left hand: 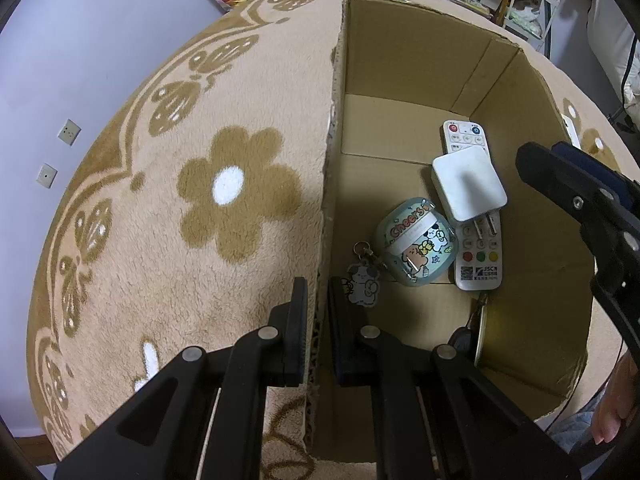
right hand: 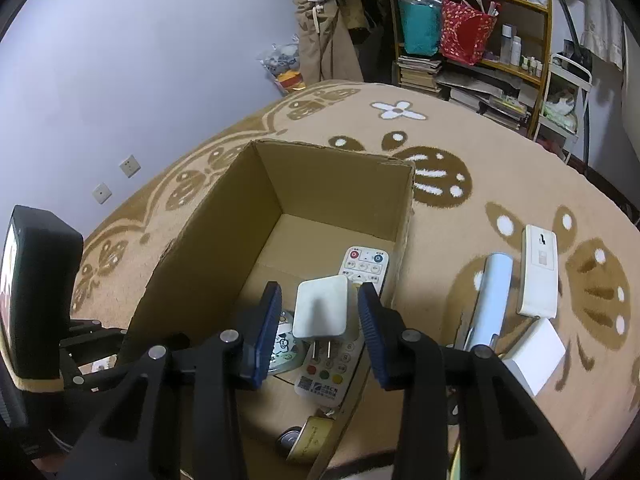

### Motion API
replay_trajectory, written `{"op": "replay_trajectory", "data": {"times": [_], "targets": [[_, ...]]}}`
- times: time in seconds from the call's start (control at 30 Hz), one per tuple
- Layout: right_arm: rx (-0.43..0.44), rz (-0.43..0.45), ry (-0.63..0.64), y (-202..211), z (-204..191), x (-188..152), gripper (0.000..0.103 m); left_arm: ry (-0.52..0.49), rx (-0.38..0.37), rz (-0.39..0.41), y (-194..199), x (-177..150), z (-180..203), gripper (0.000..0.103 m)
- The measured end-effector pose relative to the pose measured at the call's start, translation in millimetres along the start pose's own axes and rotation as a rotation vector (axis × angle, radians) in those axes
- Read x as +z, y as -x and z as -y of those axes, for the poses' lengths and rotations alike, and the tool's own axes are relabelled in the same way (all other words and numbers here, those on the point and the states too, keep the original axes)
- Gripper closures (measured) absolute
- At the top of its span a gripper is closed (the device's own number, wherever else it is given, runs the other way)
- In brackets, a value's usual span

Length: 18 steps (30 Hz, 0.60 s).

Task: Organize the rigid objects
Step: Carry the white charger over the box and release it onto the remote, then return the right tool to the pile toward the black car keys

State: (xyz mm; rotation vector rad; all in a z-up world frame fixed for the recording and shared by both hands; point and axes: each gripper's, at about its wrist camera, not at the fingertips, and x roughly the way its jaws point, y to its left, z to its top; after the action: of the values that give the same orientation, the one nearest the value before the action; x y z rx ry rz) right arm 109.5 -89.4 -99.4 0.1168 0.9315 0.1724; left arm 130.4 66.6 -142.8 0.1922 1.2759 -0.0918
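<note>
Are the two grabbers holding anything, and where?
The left gripper is clamped on the cardboard box's side wall, at its top edge. The right gripper holds nothing; the white charger lies below its open jaws.

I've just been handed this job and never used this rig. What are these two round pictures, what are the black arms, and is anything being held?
Each picture comes from a camera on a hand-held two-finger gripper, looking along its fingers. In the left view, the left gripper is pinched on the wall of the cardboard box, steadying it. In the right view, the right gripper hangs open above the box, with the white charger below its jaws, lying on a remote control and apparently not gripped. A cartoon case lies beside them. On the rug outside wait more white items.
</note>
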Motion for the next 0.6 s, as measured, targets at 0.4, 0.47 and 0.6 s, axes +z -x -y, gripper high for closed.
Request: {"op": "replay_trajectory", "data": {"times": [0.4, 0.47, 0.6], "targets": [[-0.011, 0.011, -0.034, 20.7, 2.9, 2.3, 0.041, -0.004, -0.002, 0.001, 0.0, 0.8, -0.6, 0.093], [-0.032, 0.036, -0.050, 30.0, 6.1, 3.6, 0.034, -0.006, -0.003, 0.002, -0.4, 0.6, -0.8, 0.093], [-0.071, 0.064, -0.087, 43.3, 17.4, 5.5, 0.006, -0.006, -0.003, 0.004, -0.3, -0.2, -1.6, 0.093]]}}
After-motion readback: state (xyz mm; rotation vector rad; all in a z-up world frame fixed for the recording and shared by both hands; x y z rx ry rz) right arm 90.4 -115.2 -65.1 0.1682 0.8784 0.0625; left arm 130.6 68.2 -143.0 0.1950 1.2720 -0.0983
